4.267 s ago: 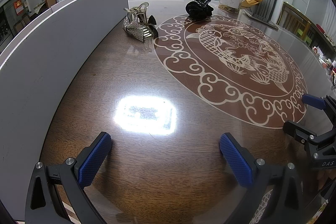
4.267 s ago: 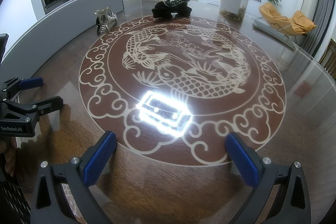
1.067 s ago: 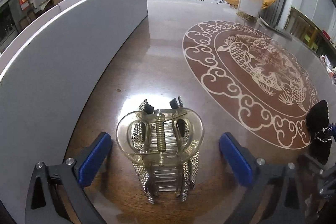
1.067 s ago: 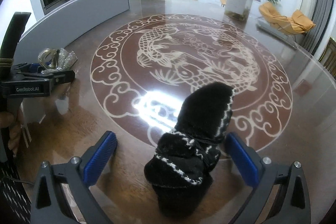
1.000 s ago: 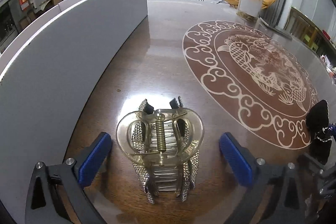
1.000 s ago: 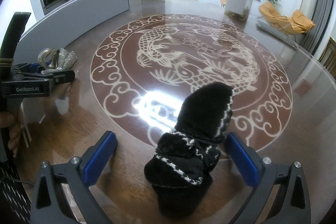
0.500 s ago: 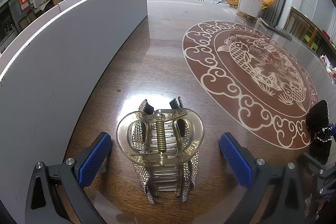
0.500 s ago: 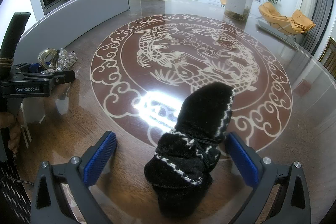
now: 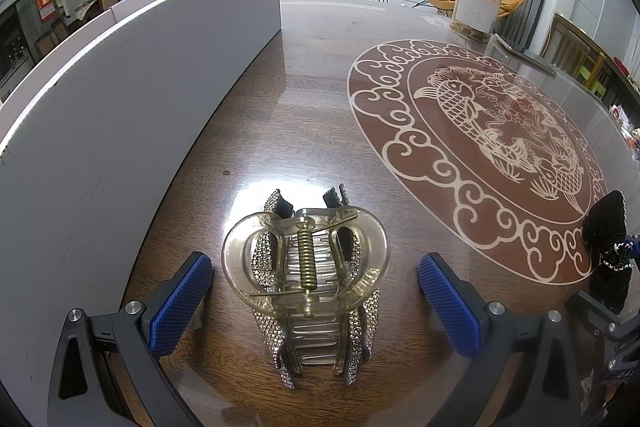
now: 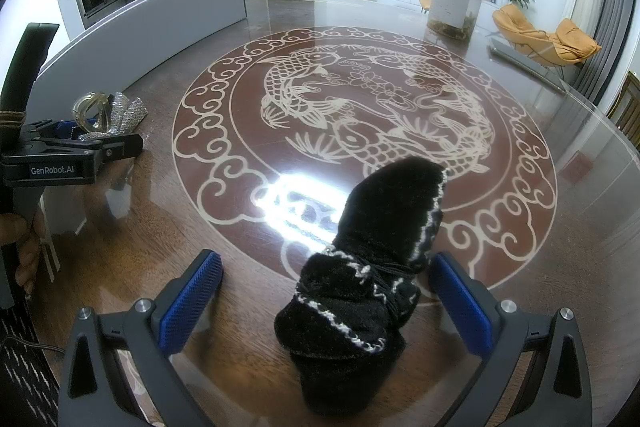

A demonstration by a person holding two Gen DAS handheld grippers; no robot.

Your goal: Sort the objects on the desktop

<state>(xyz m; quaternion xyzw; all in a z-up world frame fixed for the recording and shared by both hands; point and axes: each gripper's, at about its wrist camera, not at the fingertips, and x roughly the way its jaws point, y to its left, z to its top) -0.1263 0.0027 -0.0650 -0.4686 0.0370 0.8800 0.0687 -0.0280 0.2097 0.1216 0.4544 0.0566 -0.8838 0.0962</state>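
Each tool stands open astride its own item near the bench's front edge: the left tool (image 9: 316, 291) around the hair claw (image 9: 306, 279), the right tool (image 10: 326, 297) around the black knitted bundle (image 10: 370, 267), both lying lengthwise between the jaws.

Clear rhinestone-studded hair claw (image 9: 306, 279); black white-flecked knit bundle (image 10: 368, 267)

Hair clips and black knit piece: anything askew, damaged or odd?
Nothing looks damaged or spilled. The hair clips sit bunched in one pile between the open left gripper, touching neither pad. The black knit piece lies crumpled between the open right gripper, tied with thin cord.
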